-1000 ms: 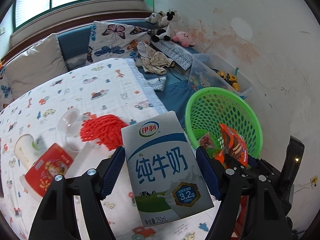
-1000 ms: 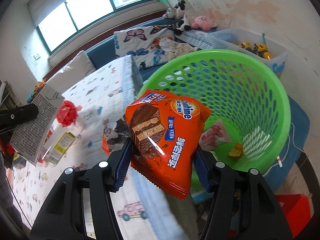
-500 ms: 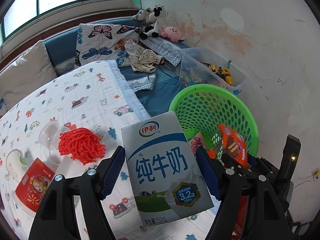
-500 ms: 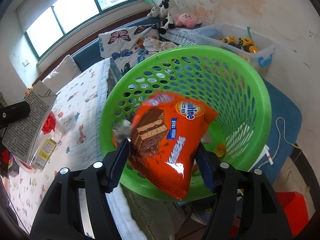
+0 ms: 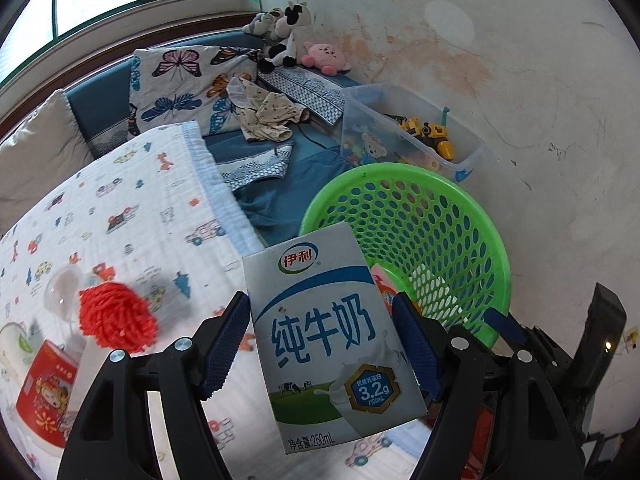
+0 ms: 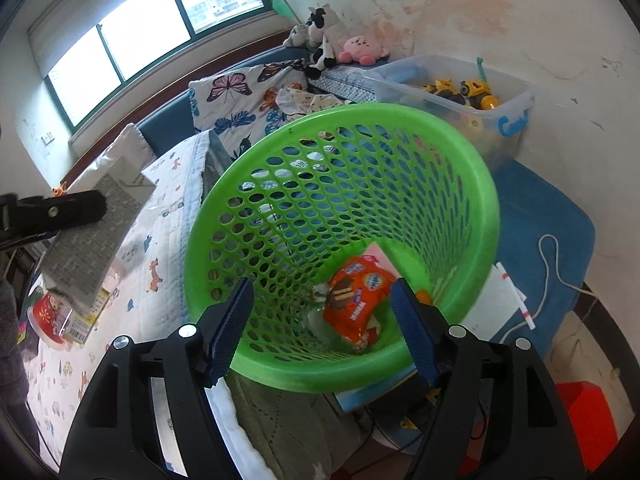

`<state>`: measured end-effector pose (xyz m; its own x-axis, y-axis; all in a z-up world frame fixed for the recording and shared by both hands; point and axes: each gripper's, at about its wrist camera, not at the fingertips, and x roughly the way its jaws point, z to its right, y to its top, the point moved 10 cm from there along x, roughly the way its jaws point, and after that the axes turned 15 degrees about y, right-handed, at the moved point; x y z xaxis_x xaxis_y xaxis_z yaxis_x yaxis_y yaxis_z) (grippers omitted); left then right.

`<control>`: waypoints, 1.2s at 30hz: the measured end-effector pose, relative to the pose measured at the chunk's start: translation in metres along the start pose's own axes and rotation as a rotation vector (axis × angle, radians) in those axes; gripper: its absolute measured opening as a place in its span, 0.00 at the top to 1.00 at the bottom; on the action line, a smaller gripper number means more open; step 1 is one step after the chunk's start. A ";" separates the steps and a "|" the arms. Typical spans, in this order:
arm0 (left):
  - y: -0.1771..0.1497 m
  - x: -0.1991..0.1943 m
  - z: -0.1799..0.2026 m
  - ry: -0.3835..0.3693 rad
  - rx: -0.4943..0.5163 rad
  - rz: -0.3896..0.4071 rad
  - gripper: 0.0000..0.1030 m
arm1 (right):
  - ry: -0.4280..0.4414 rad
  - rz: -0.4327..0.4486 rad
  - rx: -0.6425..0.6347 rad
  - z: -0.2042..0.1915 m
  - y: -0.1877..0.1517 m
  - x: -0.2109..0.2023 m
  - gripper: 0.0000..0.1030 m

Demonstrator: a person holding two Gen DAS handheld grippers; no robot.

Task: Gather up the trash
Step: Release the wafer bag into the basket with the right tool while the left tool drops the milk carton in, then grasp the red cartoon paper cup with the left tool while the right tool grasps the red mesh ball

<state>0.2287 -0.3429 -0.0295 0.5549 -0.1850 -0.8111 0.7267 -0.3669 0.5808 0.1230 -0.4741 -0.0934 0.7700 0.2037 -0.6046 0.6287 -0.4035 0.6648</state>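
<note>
My left gripper (image 5: 320,340) is shut on a white and blue milk carton (image 5: 328,336), held above the bed's edge beside the green basket (image 5: 452,200). My right gripper (image 6: 322,320) is open and empty, just above the green basket (image 6: 472,184). An orange snack packet (image 6: 356,296) lies at the basket's bottom with other wrappers. The carton and left gripper also show at the left of the right wrist view (image 6: 92,236). On the bed lie a red mesh ball (image 5: 116,320), a red cup (image 5: 46,392) and a clear plastic lid (image 5: 62,292).
A patterned blanket (image 5: 132,216) covers the bed. A clear toy box (image 5: 420,140) stands by the wall behind the basket. Cushions and plush toys (image 5: 288,36) lie at the back. A white cable (image 6: 556,264) lies on a blue mat right of the basket.
My right gripper opened and the orange snack packet dropped into the basket. My left gripper with the milk carton moved closer to the basket.
</note>
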 end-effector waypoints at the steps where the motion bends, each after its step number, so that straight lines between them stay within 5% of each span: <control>1: 0.002 0.001 0.001 0.000 0.003 0.000 0.31 | -0.001 0.003 0.004 0.002 0.000 -0.002 0.30; 20: 0.013 0.038 0.054 -0.005 0.051 -0.018 0.31 | -0.006 0.037 0.020 0.011 -0.008 -0.023 0.30; 31: 0.010 0.026 0.047 -0.044 0.026 0.001 0.22 | -0.004 0.042 0.017 0.006 -0.009 -0.027 0.30; 36: 0.001 0.007 0.020 0.003 0.019 0.033 0.22 | 0.011 0.044 -0.007 -0.007 -0.009 -0.029 0.30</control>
<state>0.2255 -0.3633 -0.0359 0.5794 -0.1949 -0.7914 0.7002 -0.3781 0.6057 0.0959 -0.4702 -0.0783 0.7981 0.1957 -0.5699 0.5949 -0.4064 0.6935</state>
